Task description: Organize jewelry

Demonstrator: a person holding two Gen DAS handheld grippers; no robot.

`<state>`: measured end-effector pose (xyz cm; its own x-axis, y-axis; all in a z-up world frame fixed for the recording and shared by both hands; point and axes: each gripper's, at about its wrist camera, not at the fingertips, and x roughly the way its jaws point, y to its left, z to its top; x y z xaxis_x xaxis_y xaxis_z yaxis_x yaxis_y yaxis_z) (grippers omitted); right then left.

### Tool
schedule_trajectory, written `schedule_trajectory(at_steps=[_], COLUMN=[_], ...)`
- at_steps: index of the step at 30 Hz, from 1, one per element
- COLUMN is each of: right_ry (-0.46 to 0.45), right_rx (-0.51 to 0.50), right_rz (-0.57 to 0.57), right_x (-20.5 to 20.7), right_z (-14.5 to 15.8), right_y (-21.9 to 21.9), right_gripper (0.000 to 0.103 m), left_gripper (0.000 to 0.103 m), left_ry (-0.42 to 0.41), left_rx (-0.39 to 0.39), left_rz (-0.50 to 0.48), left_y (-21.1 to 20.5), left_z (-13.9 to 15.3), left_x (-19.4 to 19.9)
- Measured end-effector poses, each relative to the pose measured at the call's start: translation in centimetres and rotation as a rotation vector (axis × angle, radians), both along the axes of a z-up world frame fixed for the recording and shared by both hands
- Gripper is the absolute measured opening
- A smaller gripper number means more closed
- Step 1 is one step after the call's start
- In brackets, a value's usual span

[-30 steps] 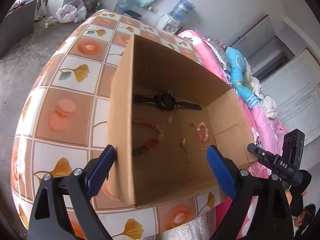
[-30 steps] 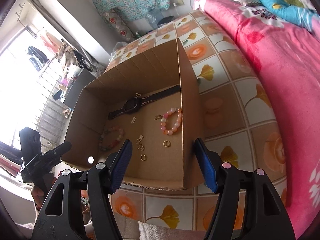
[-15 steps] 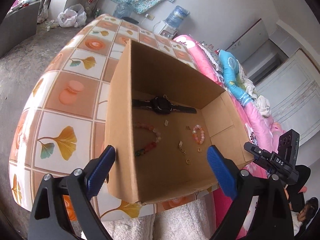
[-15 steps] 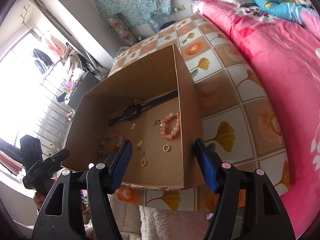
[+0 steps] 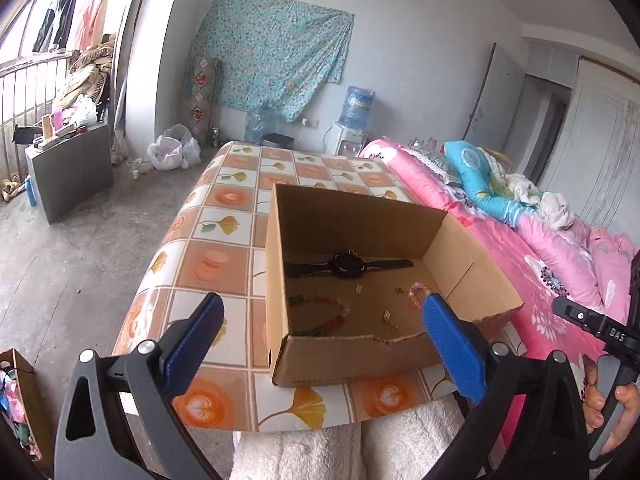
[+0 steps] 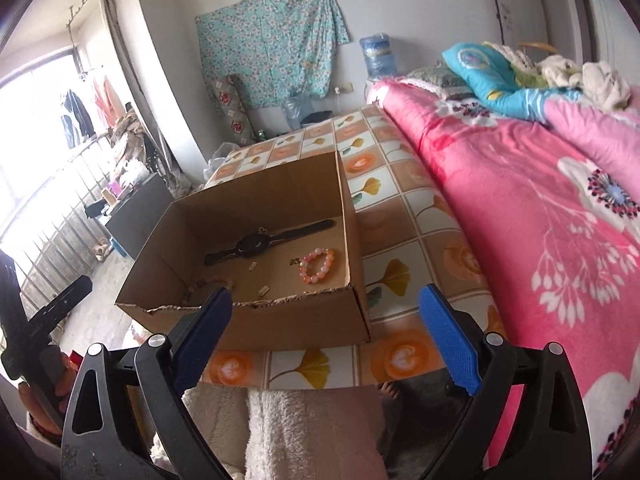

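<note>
An open cardboard box [image 5: 352,364] [image 6: 296,328] stands at the near end of a table with a tiled orange cloth [image 5: 224,224] [image 6: 404,240]. Inside lie a black watch [image 5: 347,265] [image 6: 256,245], a pink bead bracelet [image 6: 317,265] [image 5: 416,295], a multicoloured bead bracelet [image 5: 324,316] and small gold pieces [image 5: 390,322]. My left gripper [image 5: 320,340] hangs in front of the box, jaws still opening, nothing between them. My right gripper [image 6: 324,336] is also drawn back from the box, jaws opening and empty.
A bed with a pink floral blanket [image 6: 540,208] [image 5: 540,264] runs along the right of the table. White fluffy cloth over the person's lap [image 5: 340,452] [image 6: 308,436] fills the near edge. A grey cabinet [image 5: 72,168] and a water dispenser [image 5: 354,120] stand farther off.
Both grippers have pulled back from the box and tilted up, so the box looks smaller and the room shows. The right jaws have spread wider.
</note>
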<state>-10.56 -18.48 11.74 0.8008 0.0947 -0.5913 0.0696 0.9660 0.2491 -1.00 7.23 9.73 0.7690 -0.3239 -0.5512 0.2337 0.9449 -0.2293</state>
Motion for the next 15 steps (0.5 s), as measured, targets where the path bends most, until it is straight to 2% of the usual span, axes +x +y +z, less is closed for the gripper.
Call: schedule_trajectory(at_steps=[3, 5, 10, 15], right_ry=[-0.001, 0.030, 0.064, 0.053], right_rx=[0.013, 0.021, -0.036, -0.099], right_rz=[0.026, 0.061, 0.061, 0.018], right_x=[-1.0, -1.1, -0.9, -0.3], right_z=[-0.8, -1.9, -3.1, -2.7], right_y=[1.6, 3.0, 5.3, 6.4], right_gripper=[0.095, 0.095, 0.095, 0.095], left_gripper=[0.098, 0.098, 0.098, 0.098], left_ry=[0.040, 0.052, 0.064, 0.082], left_rx=[0.014, 0.056, 0.130, 0.103], left_rz=[0.034, 0.071, 0.099, 0.125], left_y=[-0.7, -1.5, -2.9, -3.5], left_z=[-1.0, -1.9, -2.2, -1.2], left_x=[-0.8, -1.2, -1.8, -1.5])
